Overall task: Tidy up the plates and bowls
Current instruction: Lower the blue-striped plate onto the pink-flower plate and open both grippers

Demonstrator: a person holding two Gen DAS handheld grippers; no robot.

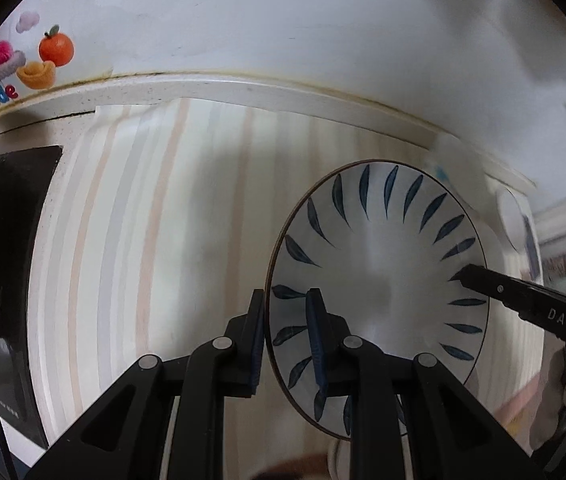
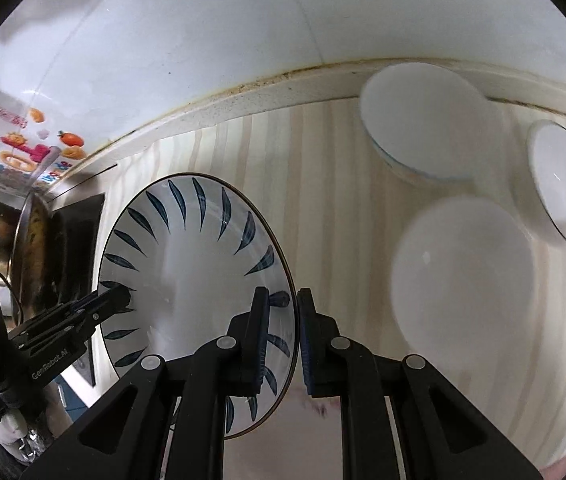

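A white plate with blue leaf marks [image 1: 379,292] hangs above the striped cloth [image 1: 143,240], held by its rim from two sides. My left gripper [image 1: 287,336] is shut on its left rim; the right gripper's tip [image 1: 463,276] grips the opposite edge. In the right wrist view the same plate [image 2: 199,280] has my right gripper [image 2: 283,336] shut on its right rim, and the left gripper [image 2: 123,296] clamps the far side. Two white bowls [image 2: 423,120] [image 2: 563,184] and a plain white plate [image 2: 463,280] lie on the cloth to the right.
A black appliance [image 1: 15,240] stands at the cloth's left edge, with a metal pan [image 2: 31,248] beside it. The counter's raised back edge [image 1: 243,88] meets a white wall carrying a colourful fruit sticker [image 1: 43,56].
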